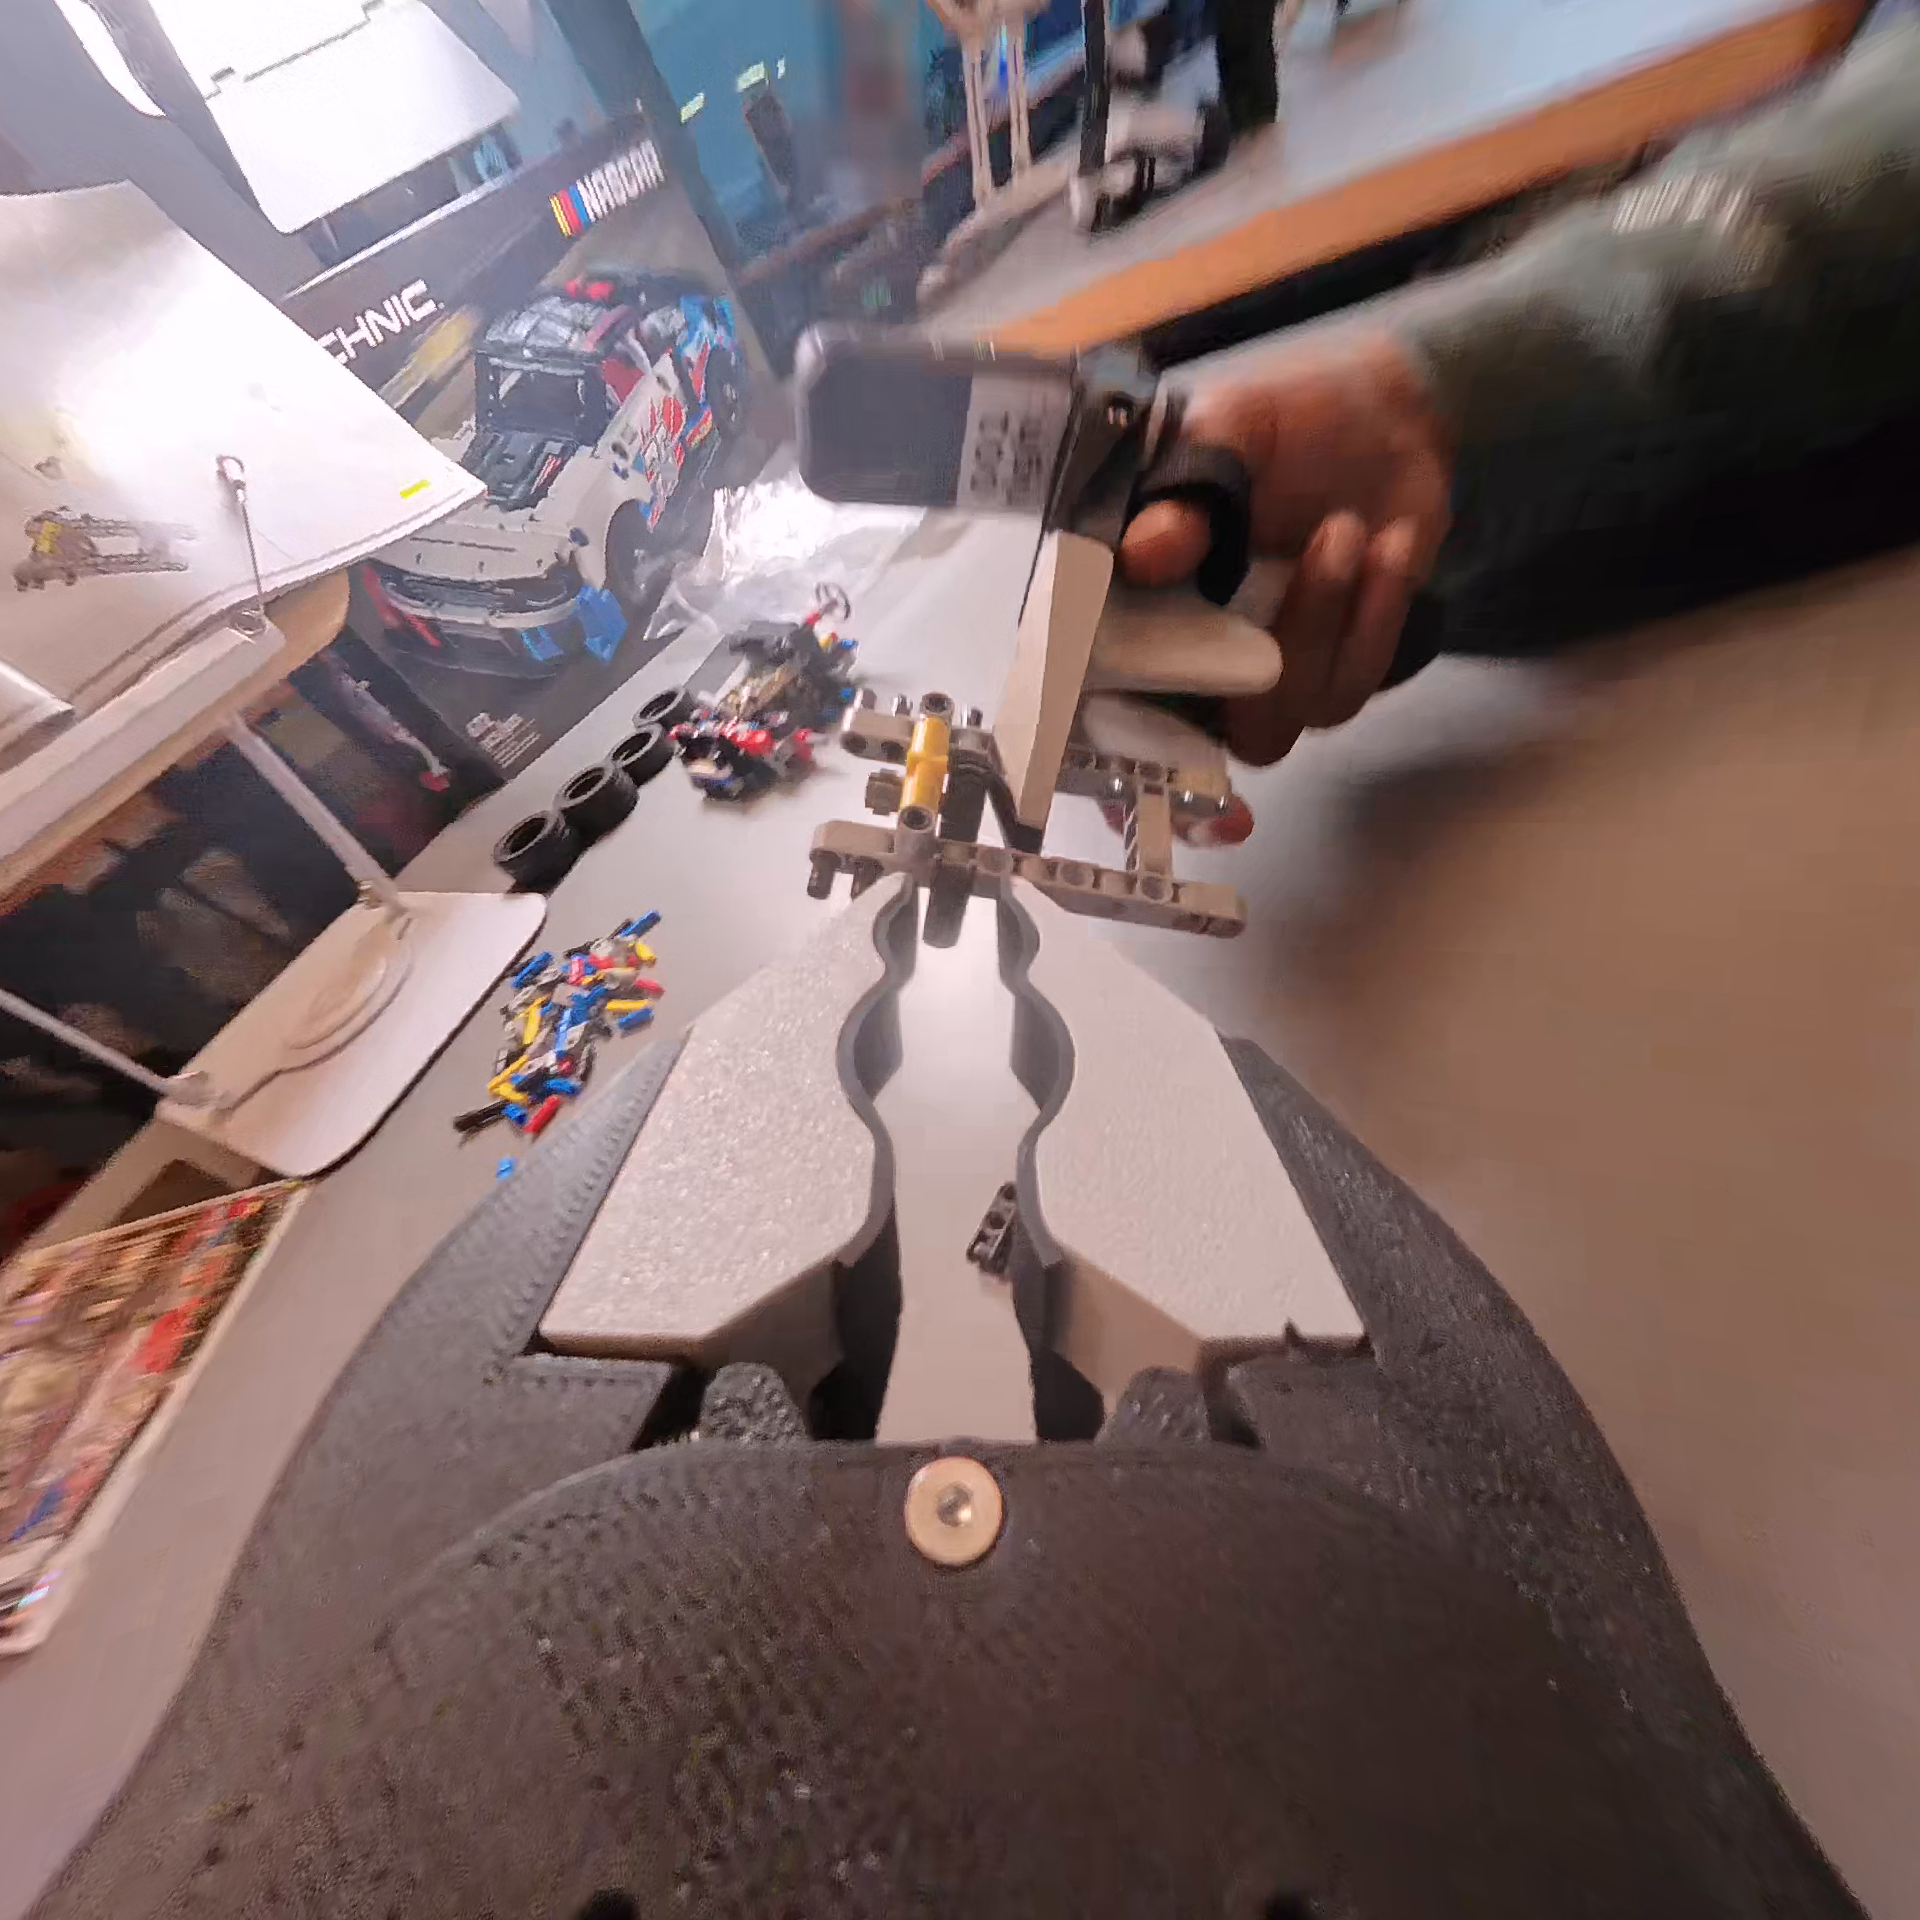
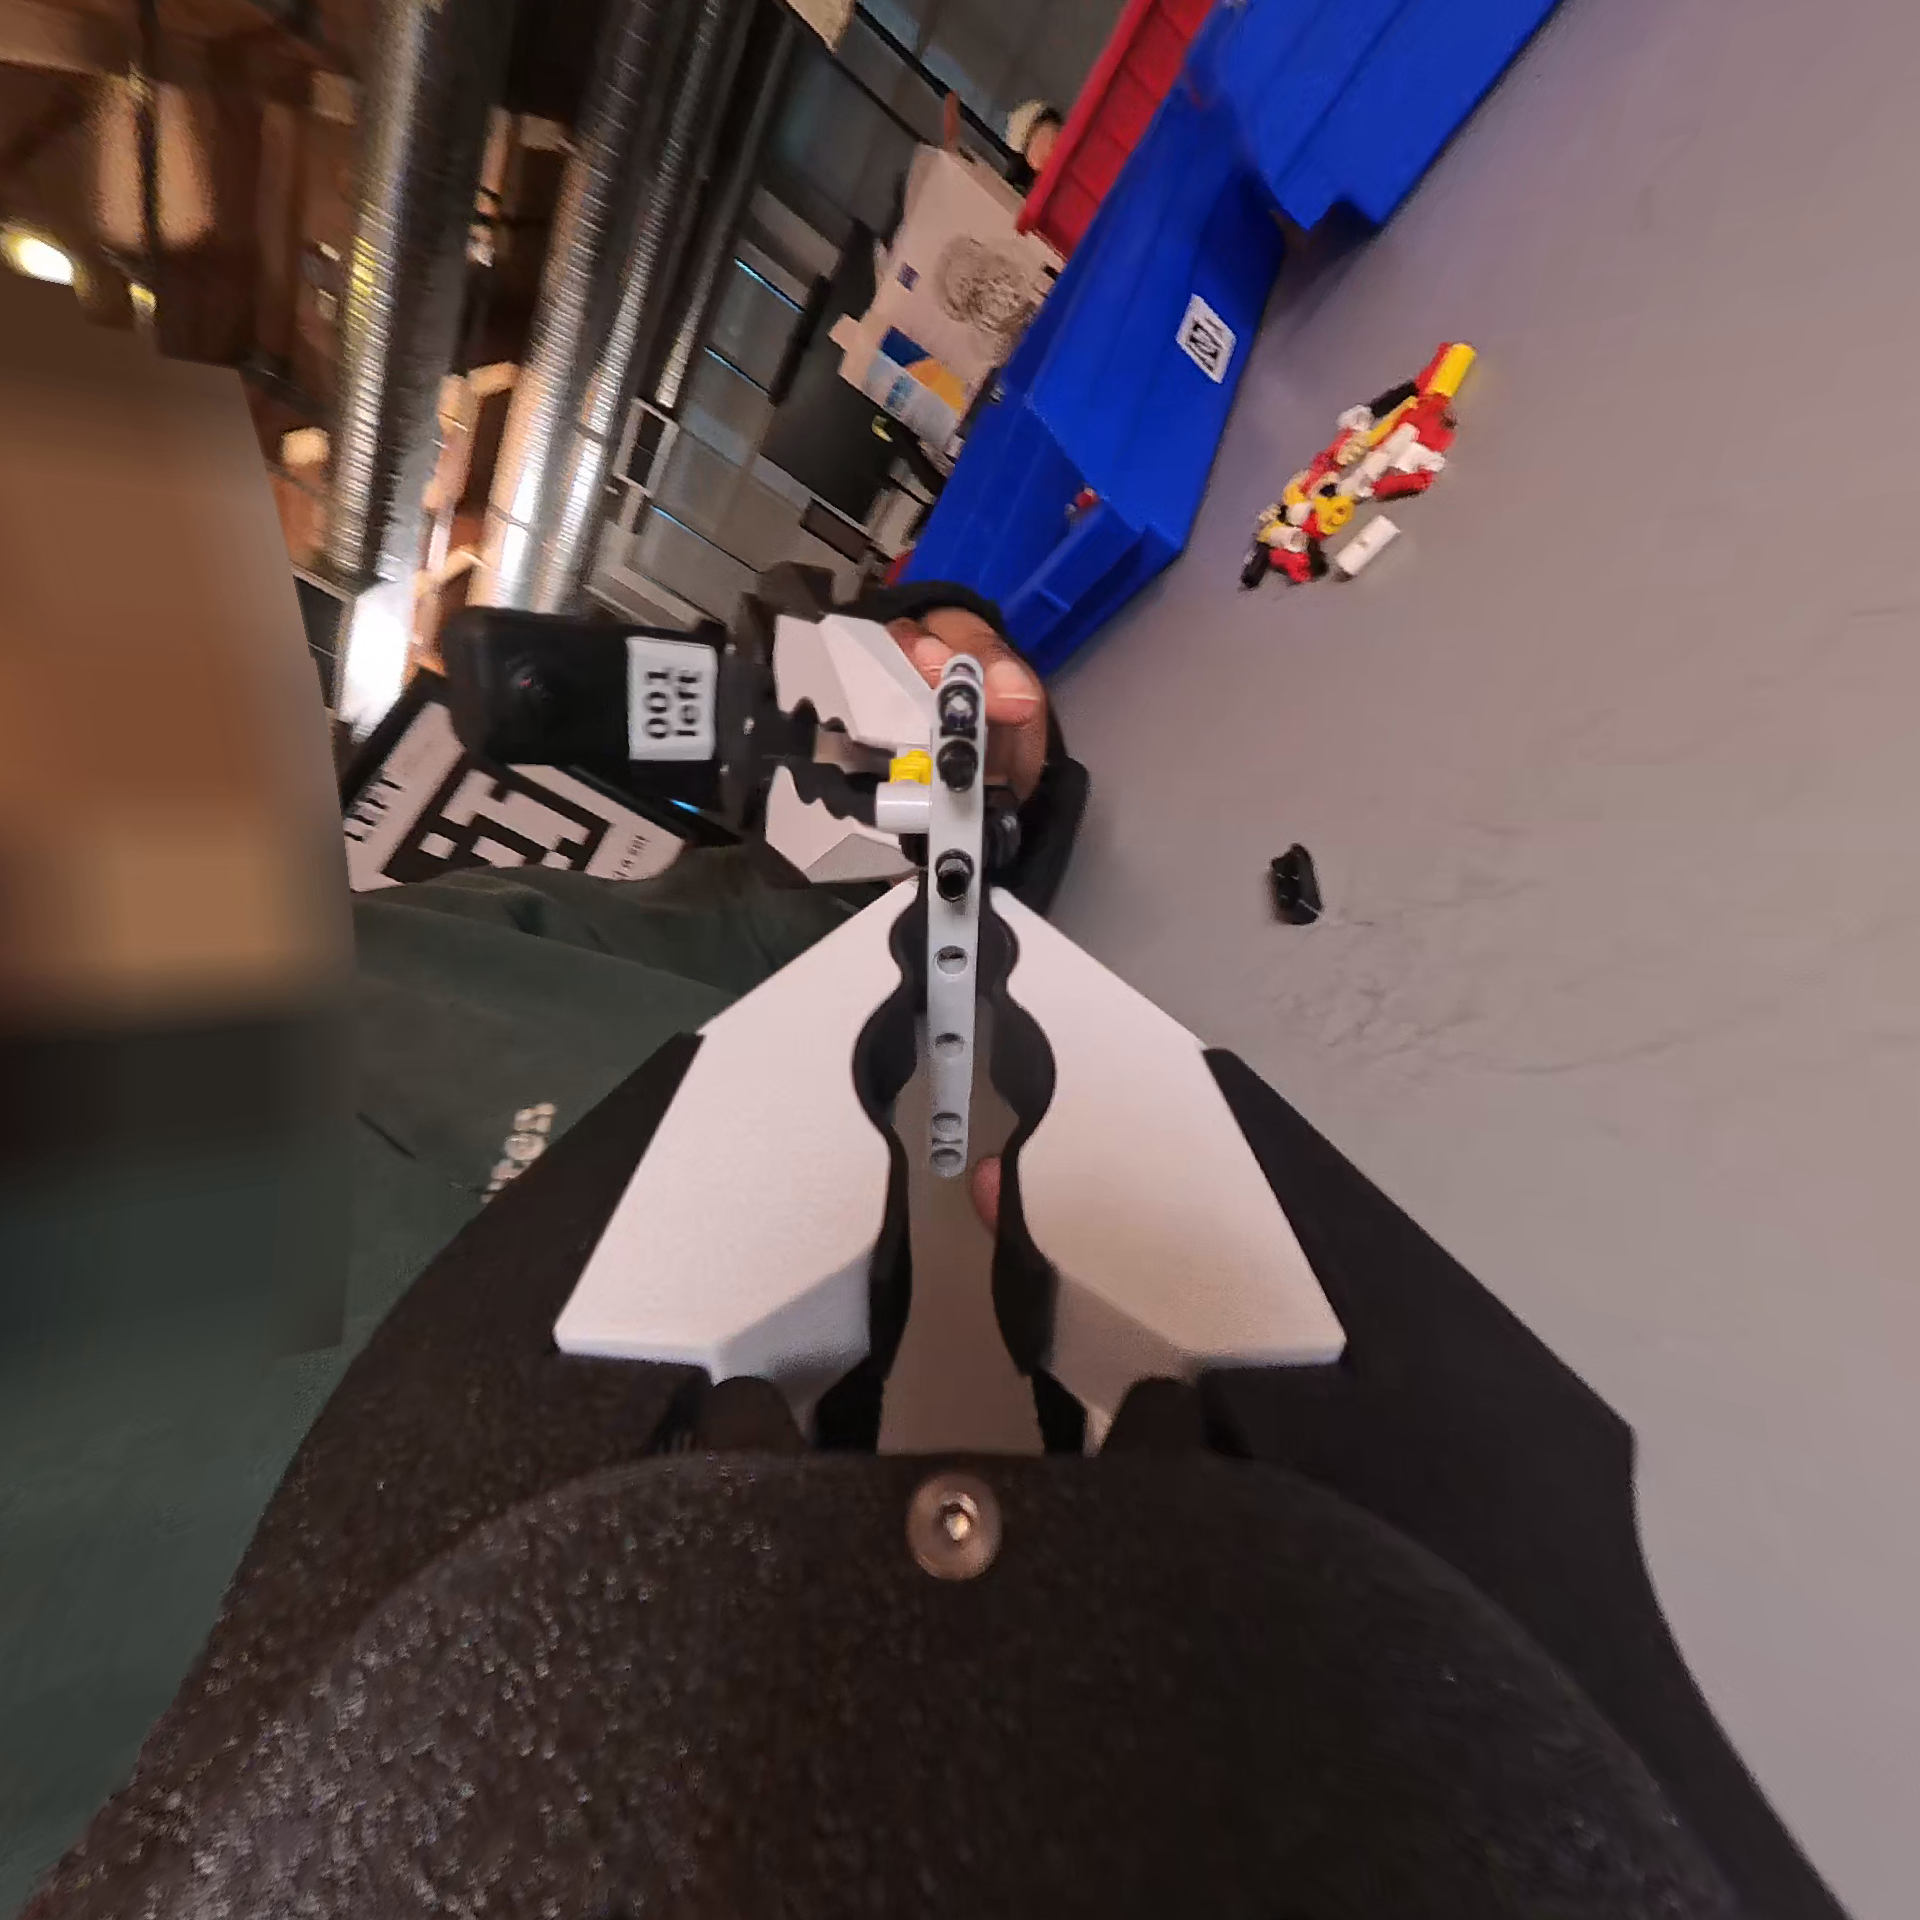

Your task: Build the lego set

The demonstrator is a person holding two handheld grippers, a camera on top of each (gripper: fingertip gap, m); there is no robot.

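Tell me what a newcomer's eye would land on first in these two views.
First, the grey lego frame with its yellow connector, held in mid-air above the table: the right gripper clamps its long grey beam, and the left gripper closes on a black piece beneath it. Next, the set's box with the race car picture, standing at the table's far left, with four black tyres lined up before it and a heap of small coloured pieces nearby.

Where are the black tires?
In the left wrist view, the four black tires sit in a row on the grey table, on the left side. They lie in front of the car box, above the pile of small colourful pieces.
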